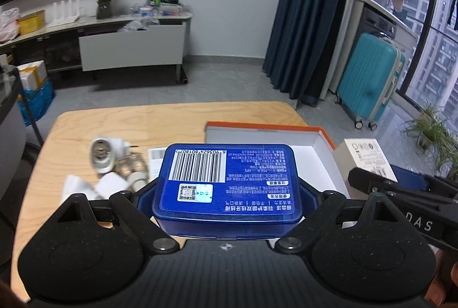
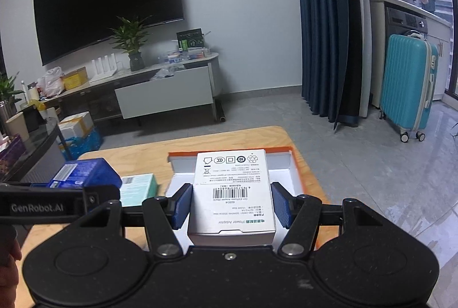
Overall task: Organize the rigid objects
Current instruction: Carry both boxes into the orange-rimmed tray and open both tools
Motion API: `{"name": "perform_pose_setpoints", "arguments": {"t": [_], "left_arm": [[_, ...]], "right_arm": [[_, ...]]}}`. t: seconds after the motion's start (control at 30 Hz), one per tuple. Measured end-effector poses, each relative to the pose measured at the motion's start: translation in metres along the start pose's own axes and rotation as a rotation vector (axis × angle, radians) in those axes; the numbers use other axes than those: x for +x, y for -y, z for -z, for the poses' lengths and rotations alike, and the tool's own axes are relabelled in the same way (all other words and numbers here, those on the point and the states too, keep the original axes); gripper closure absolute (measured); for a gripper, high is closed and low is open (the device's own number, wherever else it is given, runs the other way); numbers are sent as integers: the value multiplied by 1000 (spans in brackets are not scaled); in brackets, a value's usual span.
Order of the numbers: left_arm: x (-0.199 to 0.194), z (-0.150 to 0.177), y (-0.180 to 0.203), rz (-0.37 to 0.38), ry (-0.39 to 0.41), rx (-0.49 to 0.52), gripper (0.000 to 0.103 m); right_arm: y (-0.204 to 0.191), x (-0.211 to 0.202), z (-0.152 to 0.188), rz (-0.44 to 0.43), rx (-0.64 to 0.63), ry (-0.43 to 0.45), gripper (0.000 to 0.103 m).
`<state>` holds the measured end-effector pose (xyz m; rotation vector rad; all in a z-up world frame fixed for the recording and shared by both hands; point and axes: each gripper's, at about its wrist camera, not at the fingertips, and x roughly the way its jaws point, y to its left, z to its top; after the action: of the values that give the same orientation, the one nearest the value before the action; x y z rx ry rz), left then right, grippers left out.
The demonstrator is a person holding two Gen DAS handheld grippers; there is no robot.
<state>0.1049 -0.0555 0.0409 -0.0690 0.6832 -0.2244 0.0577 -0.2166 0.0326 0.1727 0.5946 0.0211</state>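
A blue plastic box (image 1: 229,182) with a barcode label on top sits between the fingers of my left gripper (image 1: 227,193), which is shut on it above the wooden table (image 1: 100,124). My right gripper (image 2: 232,204) is shut on a white power adapter box (image 2: 232,184), its blue pads (image 2: 181,204) pressing both sides. That box hangs over an open white tray with an orange rim (image 2: 294,164). The same tray (image 1: 257,125) lies just beyond the blue box in the left wrist view, where the white box (image 1: 366,156) shows at the right.
A white plug (image 1: 103,153), a small glass jar (image 1: 131,164) and white pieces lie on the table's left part. A mint box (image 2: 137,187) lies left of the tray. Past the table are grey floor, a TV cabinet (image 2: 163,98) and a teal suitcase (image 2: 406,87).
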Motion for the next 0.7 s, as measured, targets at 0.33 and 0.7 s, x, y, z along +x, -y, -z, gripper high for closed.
{"name": "perform_pose_setpoints", "arguments": {"t": [0.33, 0.7], "left_arm": [[36, -4, 7, 18, -62, 11, 10], [71, -13, 15, 21, -103, 14, 10]], "right_arm": [[18, 53, -7, 2, 9, -68, 32], [34, 98, -13, 21, 9, -121, 32]]}}
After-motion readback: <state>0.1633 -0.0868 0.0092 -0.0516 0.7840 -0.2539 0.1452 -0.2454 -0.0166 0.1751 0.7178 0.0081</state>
